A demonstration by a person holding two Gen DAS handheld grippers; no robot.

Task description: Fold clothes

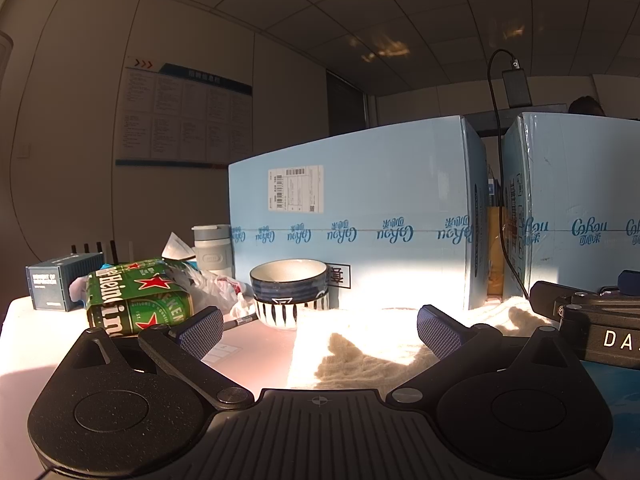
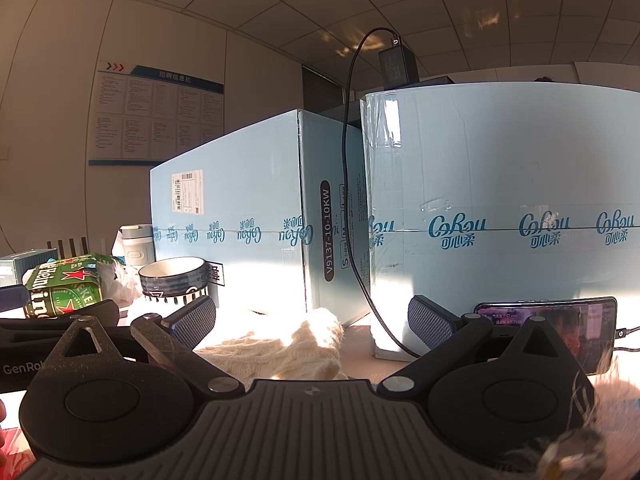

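Note:
A cream knitted garment (image 1: 360, 344) lies on the white table in front of the blue boxes, lit by strong sun. In the right wrist view it (image 2: 288, 344) lies bunched between and beyond my fingers. My left gripper (image 1: 320, 328) is open and empty, low over the garment's near edge. My right gripper (image 2: 312, 320) is open and empty, just above the garment. The right gripper's body shows at the right edge of the left wrist view (image 1: 592, 320). The left gripper's body shows at the left of the right wrist view (image 2: 48, 332).
Two large light-blue cartons (image 1: 360, 216) (image 2: 500, 208) stand close behind the garment. Stacked bowls (image 1: 290, 292), a green Heineken pack (image 1: 136, 300), a plastic bag, a flask (image 1: 212, 252) and a small dark box (image 1: 56, 286) crowd the left. A phone (image 2: 560, 328) leans at right, with a black cable (image 2: 352, 200).

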